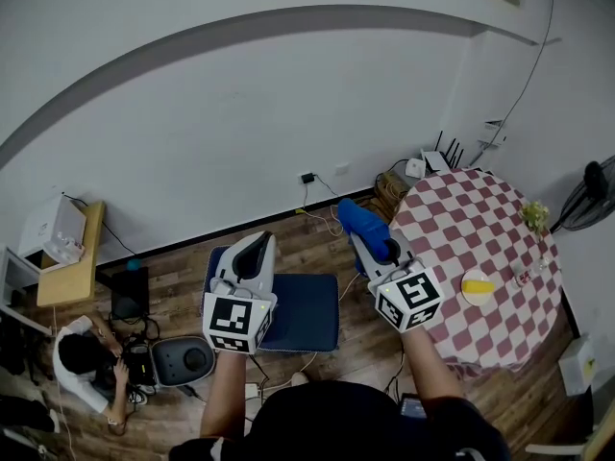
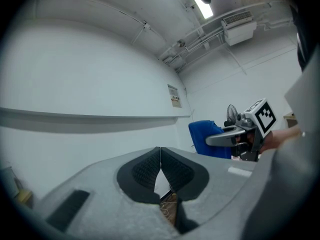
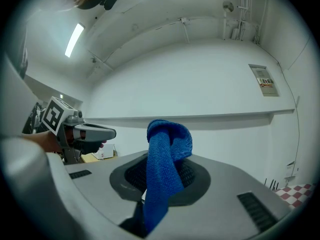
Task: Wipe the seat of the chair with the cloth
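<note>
The chair's dark blue seat lies below and between my two grippers in the head view. My right gripper is shut on the blue cloth, which bunches above the jaws and hangs down in front of them. In its own view the right gripper points at the white wall, well above the seat. My left gripper is held level to the left, over the seat's left edge. Its jaws are shut with nothing between them. From the left gripper view the cloth shows at the right.
A round table with a red-and-white check cover stands close on the right, with a yellow object on it. At lower left a person sits on the floor by a grey device and a small wooden desk. Cables run along the wall.
</note>
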The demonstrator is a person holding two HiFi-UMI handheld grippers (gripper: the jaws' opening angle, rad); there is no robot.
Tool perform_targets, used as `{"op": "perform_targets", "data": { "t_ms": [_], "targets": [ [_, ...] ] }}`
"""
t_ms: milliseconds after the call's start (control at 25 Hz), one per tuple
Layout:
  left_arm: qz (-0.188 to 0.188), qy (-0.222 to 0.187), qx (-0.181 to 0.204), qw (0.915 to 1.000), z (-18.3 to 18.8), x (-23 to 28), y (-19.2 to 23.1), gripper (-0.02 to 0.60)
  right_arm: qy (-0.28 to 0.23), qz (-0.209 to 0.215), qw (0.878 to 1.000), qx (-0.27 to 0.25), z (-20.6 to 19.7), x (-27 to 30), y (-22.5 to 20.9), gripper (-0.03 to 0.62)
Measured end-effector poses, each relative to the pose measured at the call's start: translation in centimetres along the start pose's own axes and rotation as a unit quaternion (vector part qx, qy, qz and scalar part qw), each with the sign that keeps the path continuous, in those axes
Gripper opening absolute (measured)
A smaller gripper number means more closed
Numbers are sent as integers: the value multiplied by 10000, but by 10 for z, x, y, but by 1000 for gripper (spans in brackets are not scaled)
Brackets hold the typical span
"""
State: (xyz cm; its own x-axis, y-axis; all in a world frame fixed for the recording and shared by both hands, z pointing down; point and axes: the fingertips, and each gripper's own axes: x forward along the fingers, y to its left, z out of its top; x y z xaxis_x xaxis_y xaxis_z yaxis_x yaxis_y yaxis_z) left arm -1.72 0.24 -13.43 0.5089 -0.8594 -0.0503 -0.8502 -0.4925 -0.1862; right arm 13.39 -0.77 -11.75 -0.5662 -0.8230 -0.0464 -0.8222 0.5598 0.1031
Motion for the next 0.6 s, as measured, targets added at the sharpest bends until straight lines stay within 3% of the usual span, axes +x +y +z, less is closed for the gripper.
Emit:
{"op": "perform_targets", "data": {
  "t_ms": [600],
  "targets": [
    [-133,-102,32,9999,6,-10,-13,18,-103,-29,9999,108,4,-8,10,60]
  ]
}}
